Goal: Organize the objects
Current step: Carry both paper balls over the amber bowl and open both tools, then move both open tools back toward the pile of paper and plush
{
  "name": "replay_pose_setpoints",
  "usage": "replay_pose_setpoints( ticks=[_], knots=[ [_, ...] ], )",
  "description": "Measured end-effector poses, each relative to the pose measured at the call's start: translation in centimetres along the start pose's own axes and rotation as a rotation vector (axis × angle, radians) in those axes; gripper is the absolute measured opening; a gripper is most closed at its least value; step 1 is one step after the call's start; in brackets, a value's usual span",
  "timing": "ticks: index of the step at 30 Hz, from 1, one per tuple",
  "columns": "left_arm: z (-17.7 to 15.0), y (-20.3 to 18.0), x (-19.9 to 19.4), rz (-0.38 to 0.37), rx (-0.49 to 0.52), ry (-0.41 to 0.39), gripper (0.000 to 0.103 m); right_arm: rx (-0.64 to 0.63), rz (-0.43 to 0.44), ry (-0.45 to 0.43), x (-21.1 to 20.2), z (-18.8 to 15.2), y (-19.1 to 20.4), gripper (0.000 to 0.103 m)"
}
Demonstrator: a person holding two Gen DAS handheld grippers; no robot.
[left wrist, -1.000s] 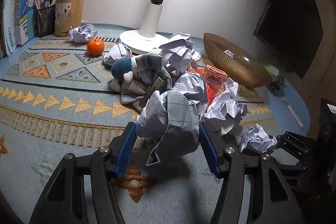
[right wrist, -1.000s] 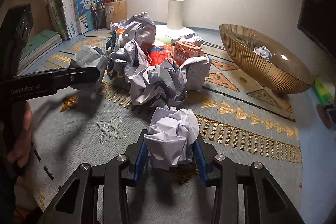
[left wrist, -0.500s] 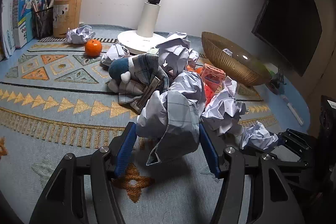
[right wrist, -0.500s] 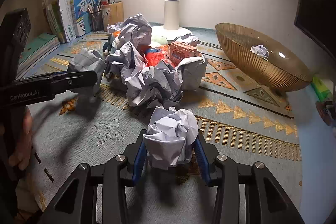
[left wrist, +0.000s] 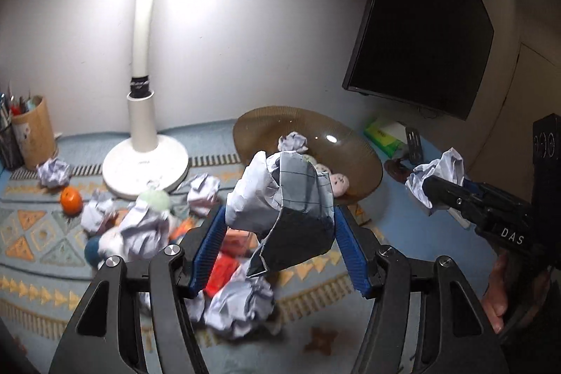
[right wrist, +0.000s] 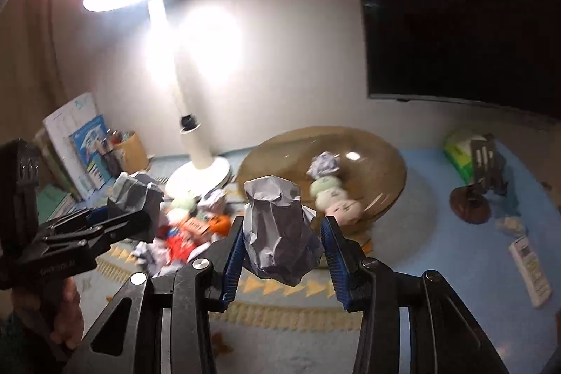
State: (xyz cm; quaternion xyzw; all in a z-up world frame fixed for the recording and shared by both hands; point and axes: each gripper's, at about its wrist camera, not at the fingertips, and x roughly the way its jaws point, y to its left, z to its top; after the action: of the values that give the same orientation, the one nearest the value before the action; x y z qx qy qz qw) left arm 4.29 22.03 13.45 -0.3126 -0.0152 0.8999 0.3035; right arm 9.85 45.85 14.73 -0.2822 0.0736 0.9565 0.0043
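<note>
Holding one paper ball each, we list: left gripper [left wrist: 280, 230], pads easing apart yet pressed on a large lined paper ball [left wrist: 280, 198]; right gripper [right wrist: 282, 255] clamped on a smaller paper ball [right wrist: 277, 230]. Both balls hang above the table [right wrist: 438, 233], before the brown bowl [left wrist: 350, 142], which holds one paper wad [left wrist: 292, 141] and pale round toys [right wrist: 331, 195]. Below us: more crumpled paper [left wrist: 242, 307], red boxes [left wrist: 221, 272], orange [left wrist: 71, 198], lamp base [left wrist: 145, 163], pen cup [left wrist: 33, 132], remote [right wrist: 529, 265].
</note>
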Motion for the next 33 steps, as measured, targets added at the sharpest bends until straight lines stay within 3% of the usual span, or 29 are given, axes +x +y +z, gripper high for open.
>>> replay_pose_setpoints(
  ticks=[4,7,8,9,10,11,12,16,20,22,24,26,31,33],
  knots=[
    [3.5,0.5,5.6,-0.083,-0.140,0.052,0.060,0.078,-0.002,0.051,3.5,3.0,-2.2,0.042],
    [4.8,0.8,9.0,-0.091,-0.187,0.063,0.060,0.116,0.009,0.079,6.9,4.1,-3.3,0.044],
    [5.2,1.1,10.0,-0.118,-0.210,0.066,0.062,0.118,0.032,0.092,8.1,4.5,-3.5,0.047],
    [5.6,1.5,10.8,-0.145,-0.241,0.064,0.065,0.114,0.059,0.107,9.2,4.7,-3.6,0.061],
    [6.0,1.9,11.6,-0.146,-0.270,0.067,0.075,0.106,0.067,0.117,10.1,4.8,-3.8,0.069],
    [6.3,2.3,12.2,-0.136,-0.293,0.073,0.077,0.095,0.052,0.120,10.6,4.8,-3.9,0.078],
    [6.4,2.7,12.6,-0.135,-0.311,0.081,0.077,0.088,0.034,0.119,10.7,4.7,-4.1,0.078],
    [5.4,3.2,10.9,-0.190,-0.348,0.088,0.077,0.098,0.066,0.086,8.2,3.3,-4.4,0.078],
    [3.0,2.4,4.2,-0.176,-0.280,0.014,0.077,0.126,0.154,0.081,4.7,0.8,-2.5,0.078],
    [1.2,2.2,0.2,-0.142,-0.235,-0.036,0.082,0.136,0.197,0.085,3.1,-1.1,-0.8,0.084],
    [-1.2,2.5,-3.8,-0.084,-0.202,-0.092,0.103,0.149,0.229,0.096,2.2,-3.6,1.1,0.090],
    [-4.1,3.4,-6.6,0.017,-0.176,-0.116,0.102,0.144,0.245,0.123,2.2,-6.2,3.2,0.091],
    [-10.2,8.9,-7.1,0.267,-0.241,-0.044,0.102,0.009,0.103,0.124,4.1,-11.4,7.5,0.091],
    [-12.2,11.1,-6.0,0.320,-0.291,-0.014,0.102,-0.095,0.013,0.117,4.9,-13.0,9.0,0.091]
  ],
)
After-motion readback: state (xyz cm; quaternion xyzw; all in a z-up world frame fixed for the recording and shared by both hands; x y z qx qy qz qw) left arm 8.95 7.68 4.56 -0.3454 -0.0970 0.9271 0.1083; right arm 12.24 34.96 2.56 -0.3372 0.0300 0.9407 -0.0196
